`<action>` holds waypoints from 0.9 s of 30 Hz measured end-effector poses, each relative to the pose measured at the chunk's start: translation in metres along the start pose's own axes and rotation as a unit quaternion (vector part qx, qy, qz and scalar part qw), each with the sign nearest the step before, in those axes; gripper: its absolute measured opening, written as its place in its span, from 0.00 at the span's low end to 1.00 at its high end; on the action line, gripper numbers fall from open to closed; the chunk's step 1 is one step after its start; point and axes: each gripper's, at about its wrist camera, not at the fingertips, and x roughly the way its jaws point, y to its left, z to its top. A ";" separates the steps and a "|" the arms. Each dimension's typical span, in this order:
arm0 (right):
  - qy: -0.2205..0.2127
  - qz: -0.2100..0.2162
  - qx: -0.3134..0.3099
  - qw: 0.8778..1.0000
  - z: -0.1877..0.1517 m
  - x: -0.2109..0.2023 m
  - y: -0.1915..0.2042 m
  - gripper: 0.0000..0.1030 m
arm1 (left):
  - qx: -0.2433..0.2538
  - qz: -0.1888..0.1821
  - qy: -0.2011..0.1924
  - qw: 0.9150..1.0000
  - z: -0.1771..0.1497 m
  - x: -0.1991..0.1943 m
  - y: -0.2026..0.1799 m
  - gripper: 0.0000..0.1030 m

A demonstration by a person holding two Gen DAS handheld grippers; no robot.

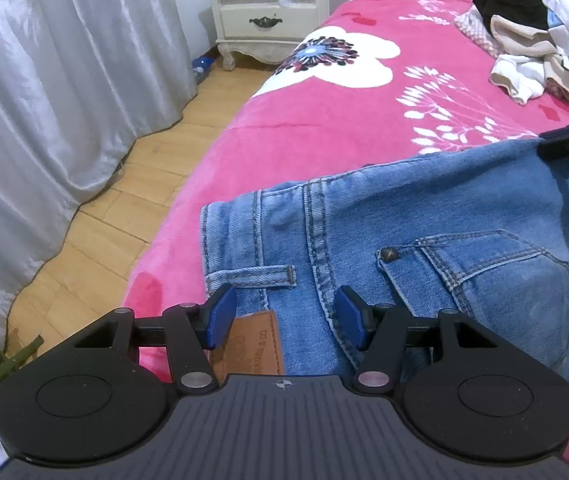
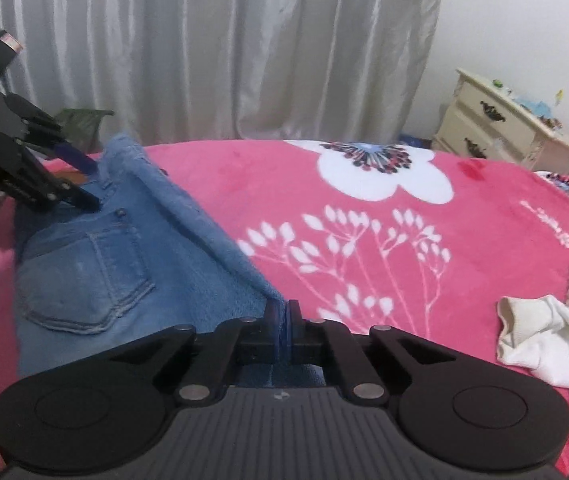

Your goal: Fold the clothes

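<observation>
Currently, jeans: a pair of jeans [image 1: 424, 240] lies on the bed near its edge, back pockets up, waistband toward the left hand-held gripper.
Left hand-held gripper: left hand-held gripper [image 1: 282, 316] has its fingers spread, clamping nothing, poised over the waistband beside the leather patch [image 1: 258, 342], likely to pin or take that end.
Right hand-held gripper: right hand-held gripper [image 2: 283, 326] is pinched tight on a raised denim edge, lifting it into a ridge, probably to carry a fold across.
Bed: pink floral blanket [image 2: 364, 220].
Laundry pile: unfolded clothes [image 1: 536, 28] at 1 o'clock in the left view.
Room: grey curtain [image 2: 204, 48], cream nightstand [image 1: 268, 8] at 12 o'clock, wooden floor [image 1: 124, 208].
</observation>
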 end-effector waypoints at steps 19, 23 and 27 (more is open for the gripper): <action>-0.034 -0.084 0.172 0.981 -0.024 0.027 -0.008 0.39 | -0.036 -0.051 -0.057 0.996 0.044 -0.001 -0.039 0.51; -0.101 -0.108 0.278 0.949 -0.040 -0.042 -0.024 0.57 | -0.057 -0.028 -0.032 0.997 0.048 0.035 -0.039 0.49; -0.134 -0.165 0.369 0.905 -0.098 -0.133 -0.031 0.70 | -0.062 -0.026 -0.037 0.997 0.045 0.035 -0.040 0.49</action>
